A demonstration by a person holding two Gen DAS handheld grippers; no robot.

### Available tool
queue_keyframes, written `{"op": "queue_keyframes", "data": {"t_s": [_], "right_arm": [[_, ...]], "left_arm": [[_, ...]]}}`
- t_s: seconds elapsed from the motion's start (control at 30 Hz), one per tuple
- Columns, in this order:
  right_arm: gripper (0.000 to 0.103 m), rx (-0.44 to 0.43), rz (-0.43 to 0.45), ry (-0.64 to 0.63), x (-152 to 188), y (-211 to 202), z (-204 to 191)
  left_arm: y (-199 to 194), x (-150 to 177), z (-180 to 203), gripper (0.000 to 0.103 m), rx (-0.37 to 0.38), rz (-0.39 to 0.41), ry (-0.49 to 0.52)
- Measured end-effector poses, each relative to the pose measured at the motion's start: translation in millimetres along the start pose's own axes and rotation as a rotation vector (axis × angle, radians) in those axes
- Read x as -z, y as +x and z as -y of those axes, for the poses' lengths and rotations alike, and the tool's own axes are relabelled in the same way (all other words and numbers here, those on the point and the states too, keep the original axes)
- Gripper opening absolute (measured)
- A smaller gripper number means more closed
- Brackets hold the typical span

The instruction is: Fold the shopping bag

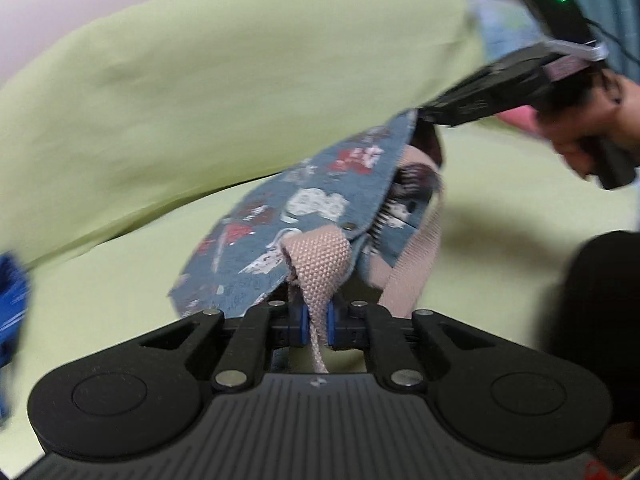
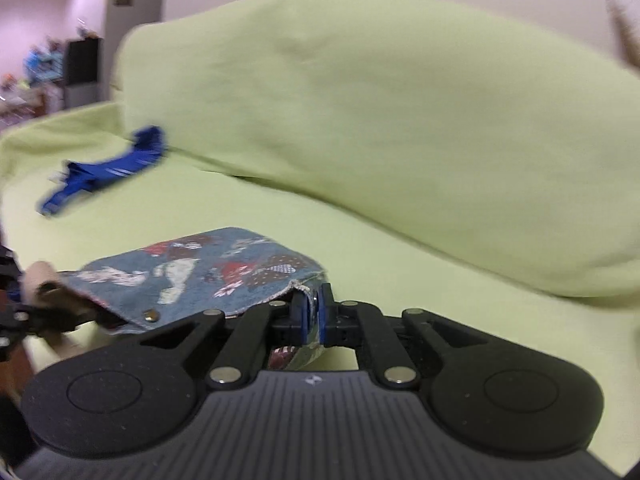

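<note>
Two tools hold the shopping bag (image 1: 304,216) between them, lifted a little above the green sofa seat (image 2: 400,280). Nearest the bag's mouth, the left tool (image 1: 316,322) is pinched narrow on the pink webbing handle (image 1: 320,268), which runs down between its blue pads; the second handle loop (image 1: 416,252) hangs loose just beside it. At the bag's far edge, the right tool (image 2: 316,320) is clamped on a corner of the patterned denim fabric, with a snap stud (image 2: 151,313) near that grip. Beyond the bag rises the green back cushion (image 2: 360,120), and well apart from the bag, toward the sofa's end, lies a blue strap (image 2: 108,168). The step in hand looks like stretching the bag flat before the first fold. Next, I judge, both tools should lower it onto the seat, taut and unwrinkled, with the handles tucked in over the body.
</note>
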State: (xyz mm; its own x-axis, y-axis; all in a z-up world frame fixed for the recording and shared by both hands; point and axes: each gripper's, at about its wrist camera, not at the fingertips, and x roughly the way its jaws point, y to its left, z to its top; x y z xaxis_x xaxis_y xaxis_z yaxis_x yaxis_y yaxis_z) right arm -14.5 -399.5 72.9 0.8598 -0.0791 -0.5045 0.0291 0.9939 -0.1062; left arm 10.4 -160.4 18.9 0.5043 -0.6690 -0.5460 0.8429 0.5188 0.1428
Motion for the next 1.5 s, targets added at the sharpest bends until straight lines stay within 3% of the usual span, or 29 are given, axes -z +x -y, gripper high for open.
{"op": "queue_keyframes", "data": {"t_s": [0.13,0.23,0.27,0.33,0.4,0.43,0.53,0.67,0.73,0.8,0.87,1.03,1.13,1.2,1.3,1.33,1.47,1.5], "right_arm": [[0.004,0.14,-0.036,0.045,22.6,-40.2,60.2],[0.004,0.198,-0.094,0.09,40.7,-51.8,98.2],[0.004,0.21,-0.111,0.1,47.1,-54.0,107.2],[0.004,0.226,-0.145,0.119,62.4,-57.1,122.7],[0.007,0.228,-0.173,0.142,78.4,-56.7,132.5],[0.013,0.231,-0.185,0.151,87.0,-56.5,136.8],[0.019,0.254,-0.193,0.181,107.4,-66.8,143.0],[0.034,0.25,-0.161,0.27,126.7,-91.9,150.8],[0.041,0.211,-0.136,0.362,134.9,-104.7,153.7],[0.056,0.147,-0.118,0.455,147.5,-110.4,150.7],[0.063,0.095,-0.104,0.531,159.7,-113.6,146.4],[0.075,-0.042,-0.092,0.699,172.8,-115.2,115.8],[0.082,-0.05,-0.098,0.74,178.1,-101.1,110.3],[0.085,-0.037,-0.093,0.785,180.9,-94.6,114.8],[0.091,-0.027,-0.087,0.874,182.6,-83.4,126.9],[0.091,-0.032,-0.082,0.89,181.9,-78.7,130.2],[0.088,-0.077,-0.082,0.954,179.0,-53.4,142.3],[0.066,-0.075,-0.099,0.946,176.6,-45.5,144.5]], "left_arm": [[19.1,-20.8,69.8,0.01,0.174,-0.002,0.082],[30.8,-28.0,116.0,0.025,0.277,-0.03,0.176],[31.4,-28.2,127.5,0.027,0.302,-0.036,0.205],[29.7,-26.7,139.6,0.043,0.333,-0.047,0.24],[26.0,-26.4,143.7,0.043,0.349,-0.05,0.25],[24.1,-26.7,142.7,0.045,0.353,-0.051,0.244],[21.0,-27.8,123.2,0.057,0.325,-0.05,0.224],[32.7,-38.8,82.8,0.06,0.208,-0.069,0.18],[45.7,-48.0,60.5,0.06,0.145,-0.077,0.155],[62.5,-53.8,39.9,0.063,0.099,-0.085,0.135],[80.8,-58.0,19.4,0.063,0.061,-0.097,0.116],[138.6,-54.8,-25.6,0.063,0.029,-0.162,0.036],[173.5,-51.2,-44.7,0.063,0.063,-0.22,-0.024],[191.0,-48.4,-54.5,0.057,0.1,-0.259,-0.069],[203.3,-46.0,-60.5,0.027,0.151,-0.268,-0.103],[203.1,-45.1,-59.3,0.003,0.146,-0.263,-0.083],[190.0,-40.0,-52.8,0.001,0.144,-0.238,-0.023],[184.9,-38.3,-52.1,0.001,0.147,-0.234,-0.02]]}}
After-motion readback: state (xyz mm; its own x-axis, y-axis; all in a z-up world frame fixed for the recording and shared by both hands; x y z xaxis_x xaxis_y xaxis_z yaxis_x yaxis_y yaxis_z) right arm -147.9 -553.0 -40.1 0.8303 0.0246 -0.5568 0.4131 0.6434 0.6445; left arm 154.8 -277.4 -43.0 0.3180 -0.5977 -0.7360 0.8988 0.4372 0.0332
